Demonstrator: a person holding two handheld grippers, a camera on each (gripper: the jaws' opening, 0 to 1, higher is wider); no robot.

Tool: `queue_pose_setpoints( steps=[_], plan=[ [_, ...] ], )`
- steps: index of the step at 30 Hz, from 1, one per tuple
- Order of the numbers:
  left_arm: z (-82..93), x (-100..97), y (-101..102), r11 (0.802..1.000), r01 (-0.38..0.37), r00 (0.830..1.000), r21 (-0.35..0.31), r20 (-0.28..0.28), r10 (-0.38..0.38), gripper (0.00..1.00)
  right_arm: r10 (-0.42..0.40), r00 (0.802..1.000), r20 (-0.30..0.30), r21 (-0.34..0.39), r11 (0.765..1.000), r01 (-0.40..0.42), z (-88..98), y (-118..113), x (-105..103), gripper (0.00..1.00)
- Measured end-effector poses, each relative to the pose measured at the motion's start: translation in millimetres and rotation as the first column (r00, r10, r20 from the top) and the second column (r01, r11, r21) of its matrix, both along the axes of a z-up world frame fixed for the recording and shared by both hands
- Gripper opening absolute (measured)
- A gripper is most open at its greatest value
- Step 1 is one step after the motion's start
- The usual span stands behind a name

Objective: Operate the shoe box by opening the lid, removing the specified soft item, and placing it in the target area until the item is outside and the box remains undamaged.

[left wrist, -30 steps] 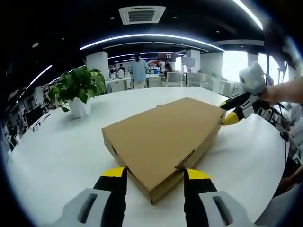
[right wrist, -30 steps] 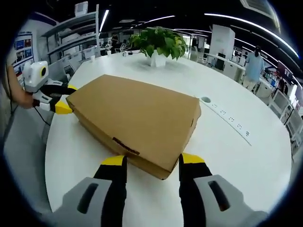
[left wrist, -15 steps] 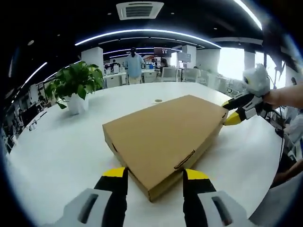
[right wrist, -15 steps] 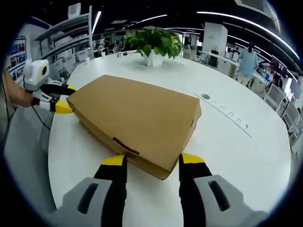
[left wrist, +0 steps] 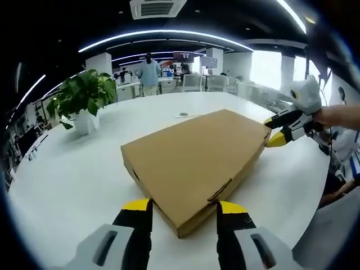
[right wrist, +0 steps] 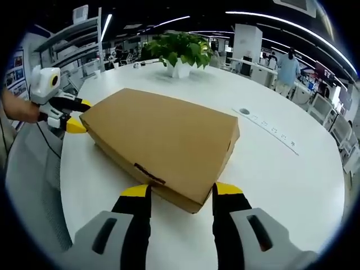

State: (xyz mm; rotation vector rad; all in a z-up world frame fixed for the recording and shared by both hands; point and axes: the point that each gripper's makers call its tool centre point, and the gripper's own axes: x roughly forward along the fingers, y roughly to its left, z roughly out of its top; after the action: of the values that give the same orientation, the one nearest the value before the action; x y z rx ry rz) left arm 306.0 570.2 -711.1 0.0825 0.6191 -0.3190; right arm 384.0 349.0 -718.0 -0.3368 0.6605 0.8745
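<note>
A closed brown cardboard shoe box [left wrist: 191, 157] lies flat on a white round table [left wrist: 73, 169], lid down. My left gripper [left wrist: 184, 206] is open, its yellow-tipped jaws either side of the box's near corner. My right gripper [left wrist: 272, 130], held by a hand, sits at the far right corner. In the right gripper view the box [right wrist: 163, 135] fills the middle. My right gripper [right wrist: 181, 190] is open, straddling its near corner there. The left gripper [right wrist: 79, 115] sits at the box's far left corner. The box's contents are hidden.
A potted green plant [left wrist: 84, 101] in a white pot stands at the table's far side [right wrist: 183, 50]. A strip of sockets [right wrist: 270, 132] is set into the table top [right wrist: 281, 174]. A person [left wrist: 149, 73] stands among desks and chairs at the back.
The box and both grippers keep their places. Both views have tilted slightly, and the person at the back has walked a little.
</note>
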Motion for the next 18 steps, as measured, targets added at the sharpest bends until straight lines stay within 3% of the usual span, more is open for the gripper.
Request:
queue_pose_setpoints(
  steps=[18],
  plan=[
    [-0.3,-5.8,17.7,0.998,0.063,0.997,0.009,-0.052,-0.062,0.45,-0.080,0.997,0.006,-0.008,0.997,0.080,-0.8,13.2,-23.1,0.39]
  ],
)
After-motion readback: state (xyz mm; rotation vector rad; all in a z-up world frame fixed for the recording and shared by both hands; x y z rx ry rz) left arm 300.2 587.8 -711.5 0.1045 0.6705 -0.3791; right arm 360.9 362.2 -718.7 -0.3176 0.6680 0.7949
